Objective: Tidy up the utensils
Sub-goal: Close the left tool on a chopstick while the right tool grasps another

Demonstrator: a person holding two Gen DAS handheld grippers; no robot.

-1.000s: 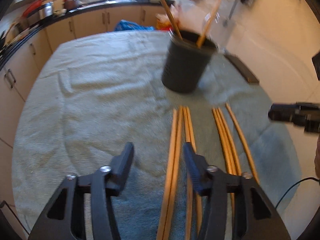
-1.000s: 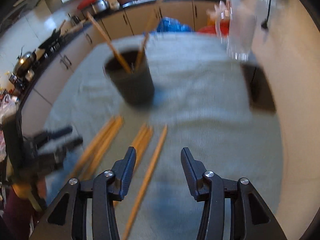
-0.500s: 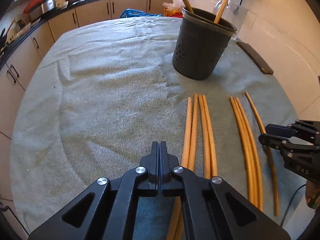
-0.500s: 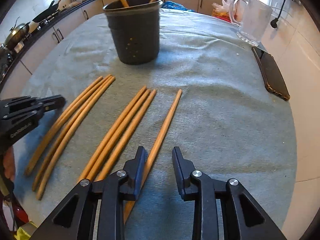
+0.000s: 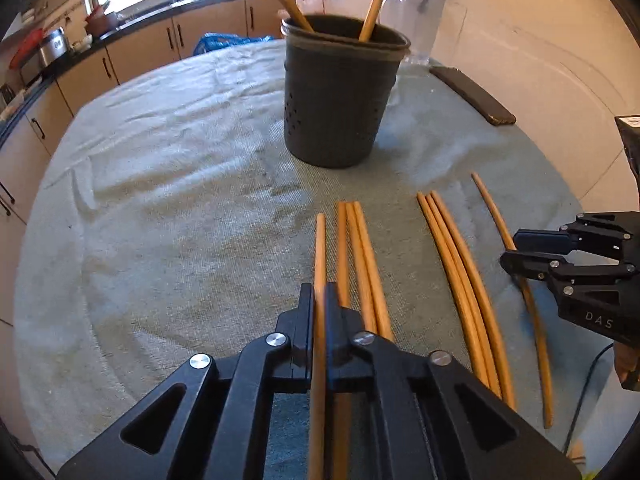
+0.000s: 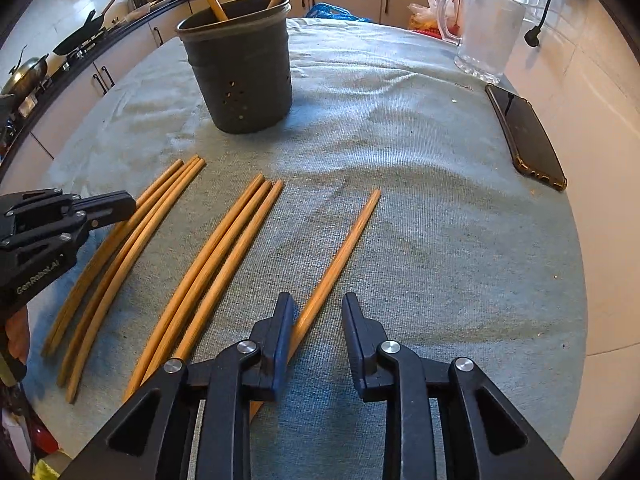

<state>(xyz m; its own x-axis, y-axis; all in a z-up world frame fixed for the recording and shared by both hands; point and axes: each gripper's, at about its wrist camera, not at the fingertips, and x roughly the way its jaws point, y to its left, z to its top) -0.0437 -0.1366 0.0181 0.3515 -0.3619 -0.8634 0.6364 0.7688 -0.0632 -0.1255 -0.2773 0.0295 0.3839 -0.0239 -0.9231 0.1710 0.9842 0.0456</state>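
Several wooden chopsticks lie in groups on the grey-green cloth. A dark perforated holder stands behind them with two chopsticks in it; it also shows in the right wrist view. My left gripper is shut on the leftmost chopstick, which looks lifted a little off the cloth. My right gripper is open low over the cloth around the near part of a single chopstick that lies on the cloth. Each gripper shows in the other's view, the left and the right.
A black phone lies near the right edge of the counter by the wall. A clear glass jug stands at the back right. Kitchen cabinets, a sink and pans run along the back and left.
My left gripper moved right, toward the holder, and now grips a chopstick where before it was shut on nothing. My right gripper opened a little wider over the single chopstick.
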